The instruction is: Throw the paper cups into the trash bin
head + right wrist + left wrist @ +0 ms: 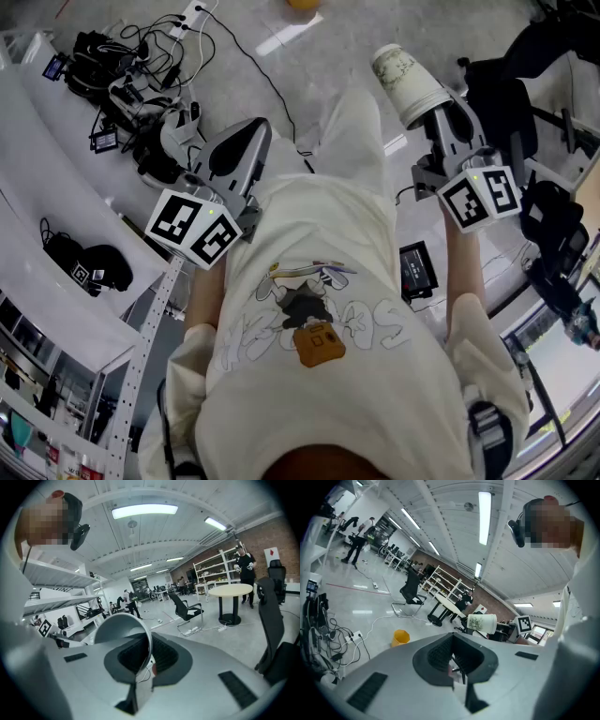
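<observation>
Cup (410,82) of white printed paper, tapered and round-rimmed, is held aloft, its thin wall pinched between the jaws of the right gripper (429,111). The left gripper (242,150) is closed on nothing. The faceted yellow bin (400,637) is seen well apart on the glossy floor (356,602); the throw is judged not yet made.

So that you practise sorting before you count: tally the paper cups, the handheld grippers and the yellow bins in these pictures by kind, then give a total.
Paper cups: 1, the paper cup pinched by the right gripper
Grippers: 2, the left gripper and the right gripper
Yellow bins: 1, the yellow bin on the floor
Total: 4
</observation>
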